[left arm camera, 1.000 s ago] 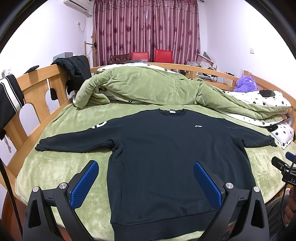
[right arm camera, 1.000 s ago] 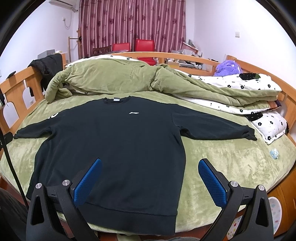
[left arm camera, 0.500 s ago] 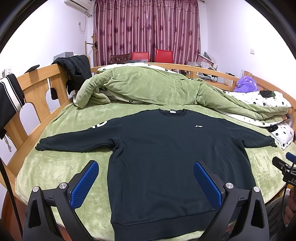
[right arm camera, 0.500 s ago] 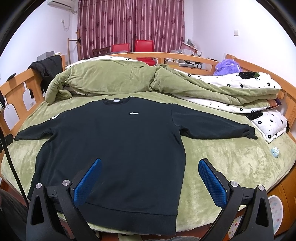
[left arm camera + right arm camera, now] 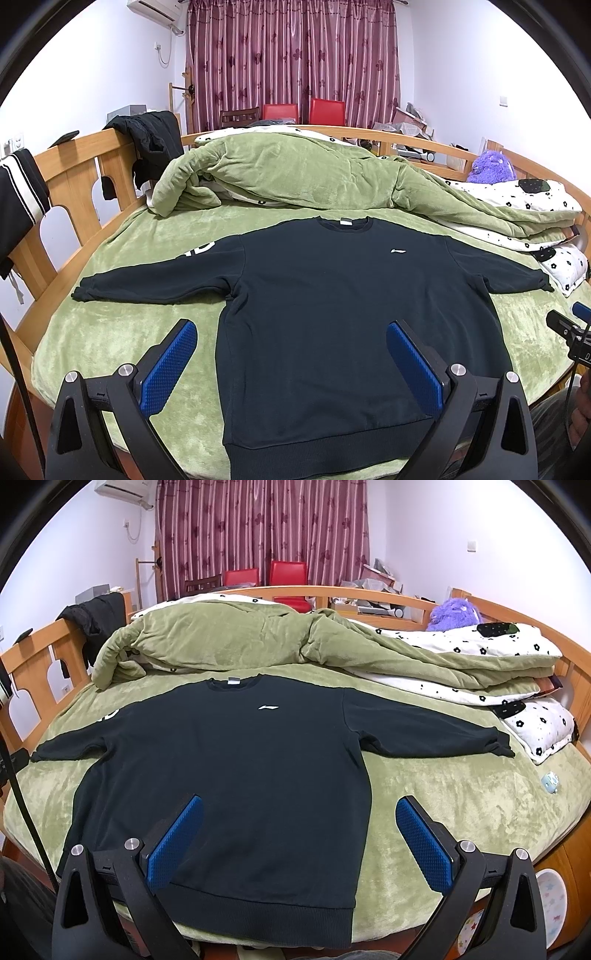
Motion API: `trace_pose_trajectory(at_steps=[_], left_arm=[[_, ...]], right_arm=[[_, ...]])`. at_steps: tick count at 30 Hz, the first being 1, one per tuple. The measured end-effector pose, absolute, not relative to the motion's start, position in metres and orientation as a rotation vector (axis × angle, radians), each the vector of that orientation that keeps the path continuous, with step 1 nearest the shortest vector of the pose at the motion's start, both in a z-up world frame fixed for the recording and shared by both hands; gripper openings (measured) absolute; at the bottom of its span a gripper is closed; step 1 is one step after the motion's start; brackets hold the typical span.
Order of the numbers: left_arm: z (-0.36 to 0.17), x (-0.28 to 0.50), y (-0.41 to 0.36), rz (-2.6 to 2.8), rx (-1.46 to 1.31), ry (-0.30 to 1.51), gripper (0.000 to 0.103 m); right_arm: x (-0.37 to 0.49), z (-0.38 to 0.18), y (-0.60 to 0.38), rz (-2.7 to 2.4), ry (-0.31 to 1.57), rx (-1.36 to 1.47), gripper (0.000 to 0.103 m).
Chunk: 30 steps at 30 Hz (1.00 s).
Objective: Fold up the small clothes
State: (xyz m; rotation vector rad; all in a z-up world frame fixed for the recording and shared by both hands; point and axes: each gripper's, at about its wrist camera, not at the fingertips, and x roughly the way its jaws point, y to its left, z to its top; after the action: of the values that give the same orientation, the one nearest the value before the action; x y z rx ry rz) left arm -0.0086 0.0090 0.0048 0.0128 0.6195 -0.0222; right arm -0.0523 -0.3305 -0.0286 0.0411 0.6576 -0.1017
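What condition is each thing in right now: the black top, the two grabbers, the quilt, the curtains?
Black sweatshirt: spread flat, front up, sleeves out, unfolded.
Left gripper: open, empty.
Right gripper: open, empty.
Green quilt: bunched up behind the sweatshirt.
Curtains: drawn shut.

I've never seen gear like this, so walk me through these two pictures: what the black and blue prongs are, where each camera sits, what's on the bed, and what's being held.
No robot here: a person holds a two-finger claw in each hand, with a fisheye camera looking along its fingers. One picture comes from the left claw, the other from the right claw. The blue-padded prongs are the fingers. On the green bedspread a black sweatshirt lies flat, sleeves spread, with a rumpled green quilt behind. Both claws are open and hold nothing.
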Motion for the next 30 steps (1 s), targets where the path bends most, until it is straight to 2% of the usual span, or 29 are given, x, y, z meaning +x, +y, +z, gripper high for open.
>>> trace_pose_trajectory(at_steps=[30], left_arm=[[0.0092, -0.0125, 0.0175, -0.051, 0.006, 0.62, 0.103]], right_arm=[[-0.0563, -0.0317, -0.3308, -0.077, 0.664, 0.066, 0.102]])
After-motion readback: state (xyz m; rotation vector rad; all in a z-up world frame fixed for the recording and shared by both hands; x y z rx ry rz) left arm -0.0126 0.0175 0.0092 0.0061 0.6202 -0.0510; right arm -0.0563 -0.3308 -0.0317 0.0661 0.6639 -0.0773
